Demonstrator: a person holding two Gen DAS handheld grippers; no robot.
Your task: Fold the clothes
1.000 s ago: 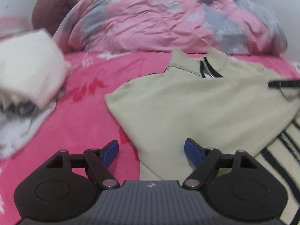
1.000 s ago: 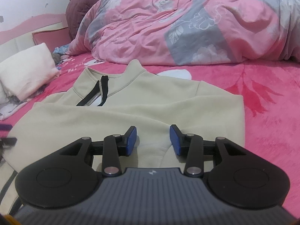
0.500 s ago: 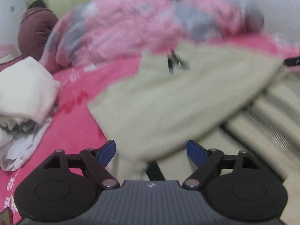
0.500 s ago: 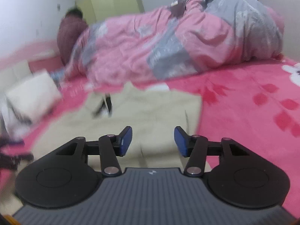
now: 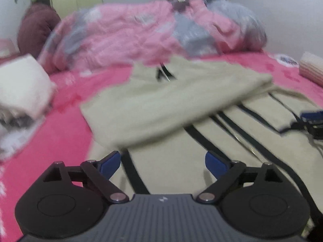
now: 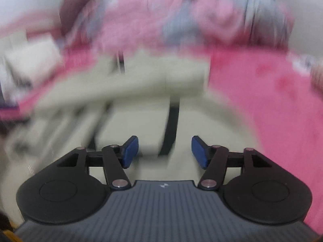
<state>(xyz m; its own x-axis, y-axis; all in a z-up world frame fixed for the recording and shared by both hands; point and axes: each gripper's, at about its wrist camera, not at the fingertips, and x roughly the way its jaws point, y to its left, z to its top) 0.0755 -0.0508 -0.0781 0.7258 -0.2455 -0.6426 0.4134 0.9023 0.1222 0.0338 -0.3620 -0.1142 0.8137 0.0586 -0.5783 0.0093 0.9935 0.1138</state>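
Beige fabric with black stripes makes up the garment (image 5: 201, 109), which is spread on the pink bed cover (image 5: 60, 141). Its upper part, with collar and black zip, is laid folded over the striped lower part; the fold edge runs across the middle of the left wrist view. The left gripper (image 5: 163, 162) is held above the striped section with its jaws wide apart; nothing is clamped between the blue pads (image 5: 110, 164). These jaws have just been opening further. The right gripper (image 6: 165, 152) is shown over the same garment (image 6: 141, 92), beside its right edge where the pink cover (image 6: 272, 111) begins. Its jaws have also just been opening, and no cloth is gripped between them. The right wrist view is heavily blurred, so finer detail cannot be told. A pink and grey quilt (image 5: 141, 34) is heaped behind the garment. A white folded pile (image 5: 22, 84) is seen at the left.
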